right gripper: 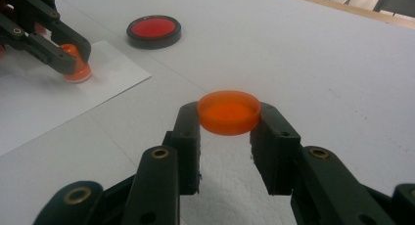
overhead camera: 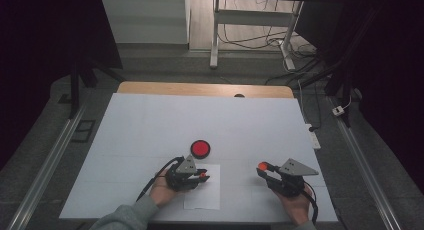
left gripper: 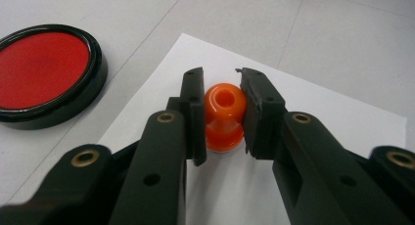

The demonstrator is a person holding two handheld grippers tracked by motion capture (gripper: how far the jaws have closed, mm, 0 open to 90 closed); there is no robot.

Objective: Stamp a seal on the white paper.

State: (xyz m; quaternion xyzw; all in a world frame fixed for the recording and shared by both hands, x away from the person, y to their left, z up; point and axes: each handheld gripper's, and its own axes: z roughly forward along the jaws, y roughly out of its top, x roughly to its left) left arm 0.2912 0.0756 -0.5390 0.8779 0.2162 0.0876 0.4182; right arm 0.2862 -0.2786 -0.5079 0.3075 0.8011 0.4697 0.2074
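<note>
The left claw [left gripper: 222,115] is clamped on a small orange plastic stamp with a knob-shaped handle [left gripper: 224,118], its two black jaws pressing the handle from either side. The stamp stands upright with its base on a white sheet of paper [left gripper: 323,112] that lies on the white-covered bench [overhead camera: 150,120]; in the high view the left claw [overhead camera: 202,177] sits at the sheet's upper left edge. Just beyond the paper rests a round black-rimmed pad of red ink [overhead camera: 200,148] — near the stamp but apart from it.

The right claw [right gripper: 228,118] grips a shallow round orange plastic cap [right gripper: 228,112], pinched at its rim between the jaws and held off the bench — well to the right of the paper, where the high view shows the right claw [overhead camera: 263,168] with the cap at its tip
</note>
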